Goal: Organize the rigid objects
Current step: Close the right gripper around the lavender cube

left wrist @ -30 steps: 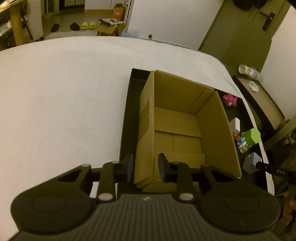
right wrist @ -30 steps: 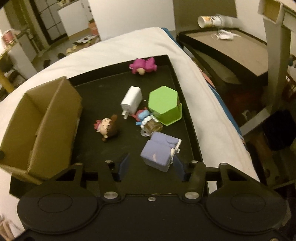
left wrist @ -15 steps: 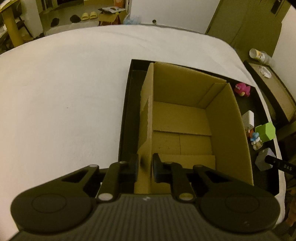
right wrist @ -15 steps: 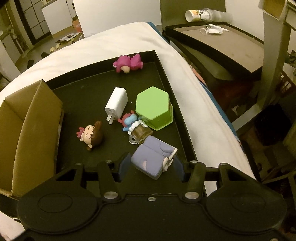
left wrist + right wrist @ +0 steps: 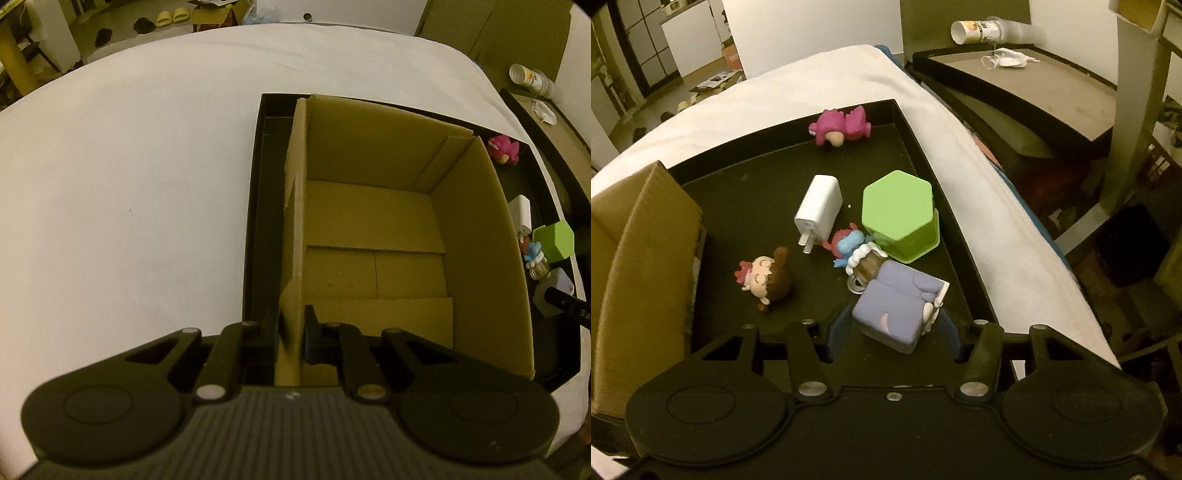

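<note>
An open cardboard box (image 5: 373, 236) stands in the left part of a black tray (image 5: 746, 192). My left gripper (image 5: 291, 332) is shut on the box's left wall near its front corner. My right gripper (image 5: 892, 330) is open around a lilac cube toy (image 5: 897, 310) at the tray's front right; whether the pads touch it I cannot tell. Beyond it lie a small mug figure (image 5: 866, 264), a blue figure (image 5: 846, 242), a green hexagonal box (image 5: 899, 214), a white charger (image 5: 818, 208), a brown-haired doll (image 5: 768, 278) and a pink doll (image 5: 842, 127).
The tray lies on a white sheet (image 5: 129, 192). The cardboard box (image 5: 631, 266) borders the loose toys on their left. To the right of the bed stand a low brown table (image 5: 1034, 88) with a tipped cup (image 5: 982, 31) and a wooden post (image 5: 1134, 96).
My left gripper has closed onto the box's left wall and the box sits nearer in view. My right gripper has moved forward so the lilac cube lies between its fingers.
</note>
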{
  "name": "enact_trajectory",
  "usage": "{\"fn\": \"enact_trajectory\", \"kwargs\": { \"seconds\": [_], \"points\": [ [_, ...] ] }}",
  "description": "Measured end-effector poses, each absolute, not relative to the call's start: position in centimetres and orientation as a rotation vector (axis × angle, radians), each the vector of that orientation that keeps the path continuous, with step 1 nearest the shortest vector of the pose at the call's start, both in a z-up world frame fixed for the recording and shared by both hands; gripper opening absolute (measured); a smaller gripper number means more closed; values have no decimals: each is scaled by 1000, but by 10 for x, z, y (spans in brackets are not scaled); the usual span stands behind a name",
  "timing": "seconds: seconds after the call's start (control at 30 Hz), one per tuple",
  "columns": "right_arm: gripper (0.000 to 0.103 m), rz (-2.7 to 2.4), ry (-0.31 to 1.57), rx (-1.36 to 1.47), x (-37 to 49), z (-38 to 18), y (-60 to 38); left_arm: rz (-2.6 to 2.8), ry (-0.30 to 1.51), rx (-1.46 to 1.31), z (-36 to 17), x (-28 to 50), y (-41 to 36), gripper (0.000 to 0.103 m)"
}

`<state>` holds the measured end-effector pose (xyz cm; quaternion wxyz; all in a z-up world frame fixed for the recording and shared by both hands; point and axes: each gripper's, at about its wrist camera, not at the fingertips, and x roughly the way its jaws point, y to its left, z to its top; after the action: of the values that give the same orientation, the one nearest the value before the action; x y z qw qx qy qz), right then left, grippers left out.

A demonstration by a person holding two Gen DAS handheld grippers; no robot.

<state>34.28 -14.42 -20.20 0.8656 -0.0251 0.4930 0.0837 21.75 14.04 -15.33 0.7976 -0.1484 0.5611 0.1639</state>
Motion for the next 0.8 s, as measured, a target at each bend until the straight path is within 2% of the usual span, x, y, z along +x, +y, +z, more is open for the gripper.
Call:
{"fn": "enact_trajectory", "kwargs": {
  "seconds": [0.13,0.8],
  "points": [
    [47,172,1044,-55,343,-206,-143,356,1215,-307,-153,220,139,10],
    [46,252,1016,-130,337,-206,-150,377,1288,-217,-167,238,121,9]
  ]
}}
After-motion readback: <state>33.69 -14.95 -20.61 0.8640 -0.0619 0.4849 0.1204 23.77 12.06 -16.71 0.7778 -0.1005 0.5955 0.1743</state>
